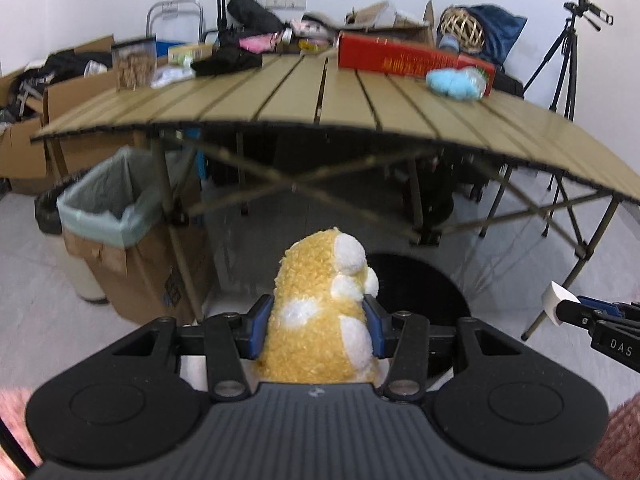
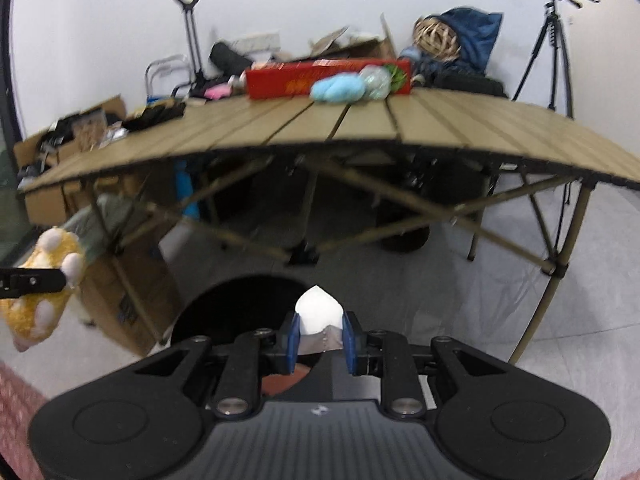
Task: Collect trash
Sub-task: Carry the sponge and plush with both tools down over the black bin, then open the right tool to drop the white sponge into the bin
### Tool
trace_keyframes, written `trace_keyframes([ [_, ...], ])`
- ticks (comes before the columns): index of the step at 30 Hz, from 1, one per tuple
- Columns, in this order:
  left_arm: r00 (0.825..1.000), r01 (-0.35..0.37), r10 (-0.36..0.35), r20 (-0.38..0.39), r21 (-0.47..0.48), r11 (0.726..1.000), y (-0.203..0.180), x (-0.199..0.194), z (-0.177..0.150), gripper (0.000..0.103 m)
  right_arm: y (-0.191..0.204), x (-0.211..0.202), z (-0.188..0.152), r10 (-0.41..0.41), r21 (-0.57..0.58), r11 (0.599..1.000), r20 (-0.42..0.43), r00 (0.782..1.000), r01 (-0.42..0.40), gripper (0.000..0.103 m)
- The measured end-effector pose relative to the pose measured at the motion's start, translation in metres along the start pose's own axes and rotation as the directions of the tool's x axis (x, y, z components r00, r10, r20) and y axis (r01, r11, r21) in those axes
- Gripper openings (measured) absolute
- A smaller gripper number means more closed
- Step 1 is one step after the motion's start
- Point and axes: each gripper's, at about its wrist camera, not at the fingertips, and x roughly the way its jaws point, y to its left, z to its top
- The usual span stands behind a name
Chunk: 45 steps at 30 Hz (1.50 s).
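My left gripper (image 1: 316, 330) clamps 1 yellow plush toy (image 1: 324, 312) and my right gripper (image 2: 319, 340) is pinched tight on 1 white carton (image 2: 319, 314), both poised just above the round black bin (image 2: 248, 304) below my fingers. I judge it best to centre each load over that dark mouth before letting go. Ahead of my fingertips stand 1 slatted table (image 1: 320, 104) and 1 lined cardboard box (image 1: 120, 232) off to the left, well apart

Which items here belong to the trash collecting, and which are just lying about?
Job: yellow plush toy in left jaws; white paper scrap in right jaws; lined cardboard bin.
Lying about: red box, blue fluffy thing, tripod.
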Motion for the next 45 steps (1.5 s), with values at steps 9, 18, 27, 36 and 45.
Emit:
trace_keyframes([
  [9,1.000,0.007,-0.007,-0.021,0.003,1.000,0.001,0.015,-0.012,0.047,0.016,0.020,-0.012,0.024,-0.031,0.999,-0.077,0.997,-0.027,0.021],
  [18,0.998,-0.014,0.012,-0.057,-0.022,1.000,0.006,0.032,-0.009,0.047,0.029,0.051,-0.005,0.082,-0.042,0.995,-0.113,0.990,-0.088,0.022],
  [27,0.995,-0.020,0.015,-0.096,-0.055,0.998,0.010,0.047,-0.007,0.047,0.050,0.083,0.000,0.094,-0.084,0.991,-0.148,0.985,-0.107,0.022],
  [36,0.995,-0.025,0.018,-0.100,-0.068,0.997,0.005,0.062,0.005,0.047,0.058,0.116,0.003,0.095,-0.093,0.989,-0.173,0.980,-0.112,0.022],
  [45,0.992,-0.029,0.019,-0.126,-0.081,0.996,0.000,0.083,0.014,0.047,0.057,0.145,0.005,0.091,-0.086,0.990,-0.193,0.977,-0.109,0.022],
])
